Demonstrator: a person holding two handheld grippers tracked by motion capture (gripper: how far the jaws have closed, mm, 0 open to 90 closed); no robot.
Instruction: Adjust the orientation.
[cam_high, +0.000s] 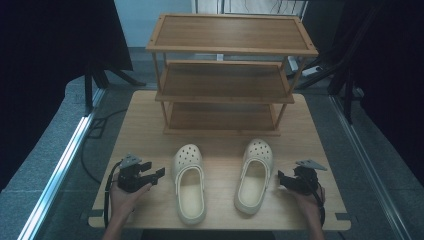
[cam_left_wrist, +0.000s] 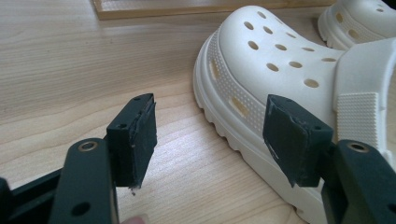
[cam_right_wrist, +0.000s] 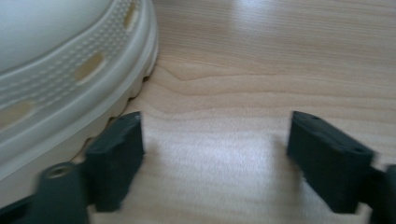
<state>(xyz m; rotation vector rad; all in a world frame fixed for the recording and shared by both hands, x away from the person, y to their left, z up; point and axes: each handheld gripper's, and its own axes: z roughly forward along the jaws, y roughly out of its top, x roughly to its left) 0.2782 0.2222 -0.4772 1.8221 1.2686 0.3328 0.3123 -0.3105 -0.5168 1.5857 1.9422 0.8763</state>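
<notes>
Two cream clogs lie side by side on the wooden table, toes toward the shelf. The left clog has my left gripper just to its left, jaws open and empty, pointing at its side. In the left gripper view that clog fills the right half, and my left gripper has bare table between its pads. The right clog has my right gripper just to its right, open and empty. In the right gripper view the clog's sole lies at the left, beside my right gripper.
A three-tier wooden shelf rack stands at the back of the table, its tiers bare. Dark curtains hang at both sides. A metal rail runs along the floor to the left. The table's front edge is close to both hands.
</notes>
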